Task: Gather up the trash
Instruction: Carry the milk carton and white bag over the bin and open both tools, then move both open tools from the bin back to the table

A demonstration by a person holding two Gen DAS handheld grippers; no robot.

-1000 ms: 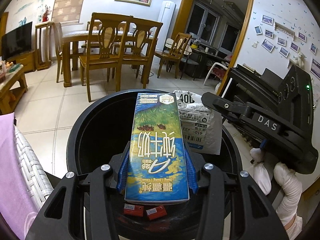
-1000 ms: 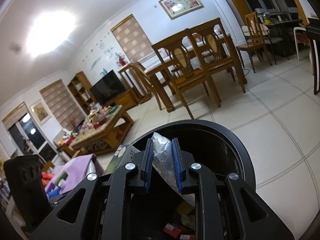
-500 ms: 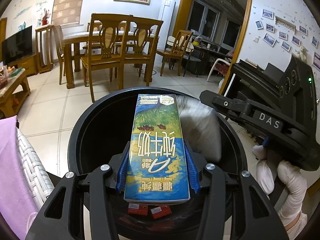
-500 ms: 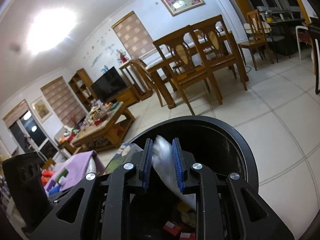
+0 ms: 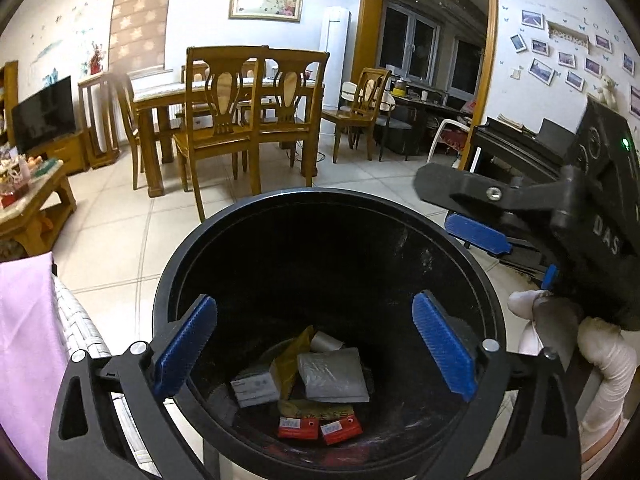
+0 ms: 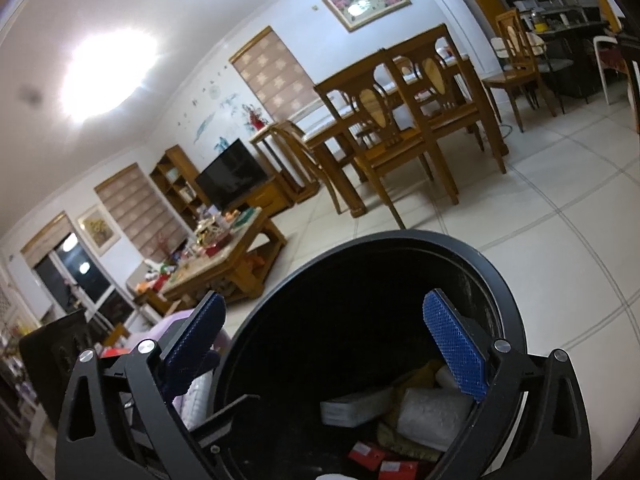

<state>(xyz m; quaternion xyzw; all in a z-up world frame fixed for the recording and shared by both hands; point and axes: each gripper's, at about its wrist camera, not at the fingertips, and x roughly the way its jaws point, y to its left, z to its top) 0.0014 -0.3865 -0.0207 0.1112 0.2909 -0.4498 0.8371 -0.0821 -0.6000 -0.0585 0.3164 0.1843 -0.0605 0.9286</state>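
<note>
A round black trash bin [image 5: 320, 200] stands on the tiled floor right below both grippers; it also shows in the right wrist view [image 6: 400, 240]. At its bottom lie a grey plastic pouch [image 5: 332, 376], a white carton [image 5: 254, 388], a yellow wrapper [image 5: 294, 356] and red packets [image 5: 318, 426]. My left gripper [image 5: 316, 344] is open and empty over the bin's mouth. My right gripper [image 6: 324, 344] is open and empty over the bin's near rim; it also shows at the right of the left wrist view [image 5: 476, 236].
A wooden dining table with chairs [image 5: 240, 120] stands behind the bin. A low coffee table [image 6: 224, 256] with clutter is at the left. A pink cloth on a wicker seat [image 5: 32, 340] is beside the bin on the left.
Both grippers opened. The blue milk carton left the left gripper and the grey pouch left the right gripper; the pouch now lies in the bin.
</note>
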